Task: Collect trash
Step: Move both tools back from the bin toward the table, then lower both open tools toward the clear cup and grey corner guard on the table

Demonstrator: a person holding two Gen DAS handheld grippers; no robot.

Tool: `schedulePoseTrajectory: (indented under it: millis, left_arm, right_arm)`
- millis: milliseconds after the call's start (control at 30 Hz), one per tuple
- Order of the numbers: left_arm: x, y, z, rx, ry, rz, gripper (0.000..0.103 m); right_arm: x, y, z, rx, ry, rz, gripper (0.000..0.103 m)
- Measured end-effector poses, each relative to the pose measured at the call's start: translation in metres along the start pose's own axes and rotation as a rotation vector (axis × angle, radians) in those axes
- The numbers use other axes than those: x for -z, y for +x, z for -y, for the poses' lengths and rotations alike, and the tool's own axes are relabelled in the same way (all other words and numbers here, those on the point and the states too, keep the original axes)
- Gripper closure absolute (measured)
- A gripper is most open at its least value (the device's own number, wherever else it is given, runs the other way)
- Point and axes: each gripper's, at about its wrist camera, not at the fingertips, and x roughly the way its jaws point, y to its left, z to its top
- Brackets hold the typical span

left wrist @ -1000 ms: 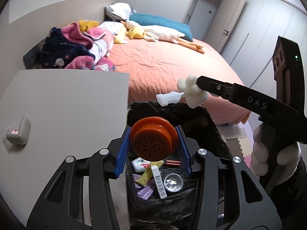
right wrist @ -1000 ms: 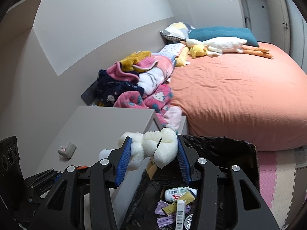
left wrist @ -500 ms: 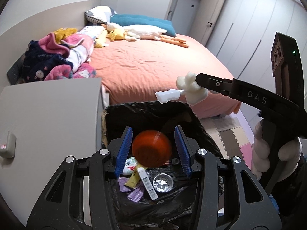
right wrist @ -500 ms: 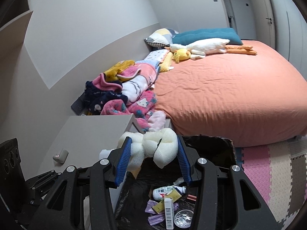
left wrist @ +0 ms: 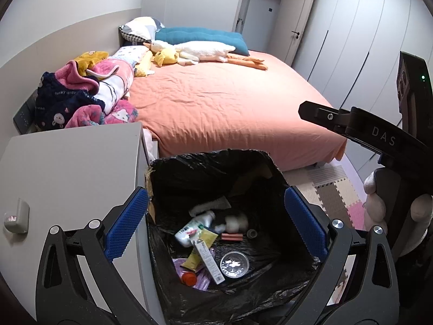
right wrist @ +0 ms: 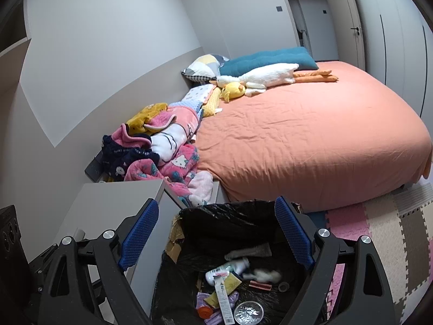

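Left wrist view: the left gripper (left wrist: 216, 224) hangs over a bin lined with a black bag (left wrist: 205, 159), its jaws spreading wide with nothing between them. The trash lies at the bottom of the bag — an orange lid (left wrist: 189, 278) at the near left, a white bottle (left wrist: 193, 228), a white foam piece (left wrist: 236, 222), a boxed tube (left wrist: 209, 262) and a round foil cup (left wrist: 234, 264). Left of the bin stands a grey tabletop (left wrist: 67, 168) with a small grey device (left wrist: 16, 216) on it. At the right edge the right gripper (left wrist: 351, 124) reaches in, held by a gloved hand (left wrist: 376, 205).

Right wrist view: the right gripper (right wrist: 216, 233) is also above the bin (right wrist: 235, 214), jaws opening and empty. Below them the foam piece (right wrist: 263, 275) shows blurred, beside the bottle (right wrist: 227, 269); the orange lid (right wrist: 204, 311) sits near the bottom left. Beyond lies a bed (right wrist: 311, 140) with heaped blankets (right wrist: 157, 149) — far left of the sheet.
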Motion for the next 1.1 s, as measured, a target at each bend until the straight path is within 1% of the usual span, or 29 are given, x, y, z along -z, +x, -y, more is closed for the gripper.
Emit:
schedulePoseTrajectory:
  millis: [200, 400, 800, 1100]
  left_arm:
    - [0.001, -0.001, -0.004, -0.014, -0.011, -0.001, 0.006]
    - [0.005, -0.007, -0.021, -0.043, -0.050, 0.000, 0.006]
    - [0.020, -0.025, -0.061, -0.116, -0.135, 0.010, 0.006]
    - [0.033, -0.045, -0.099, -0.196, -0.218, 0.028, 0.006]
  right_arm:
    - [0.001, 0.003, -0.004, -0.011, -0.001, -0.006, 0.015]
    - [0.002, 0.011, -0.018, -0.048, -0.019, -0.012, 0.015]
    - [0.009, 0.032, -0.061, -0.120, -0.084, -0.064, 0.015]
    - [0.017, 0.054, -0.102, -0.186, -0.137, -0.106, 0.015]
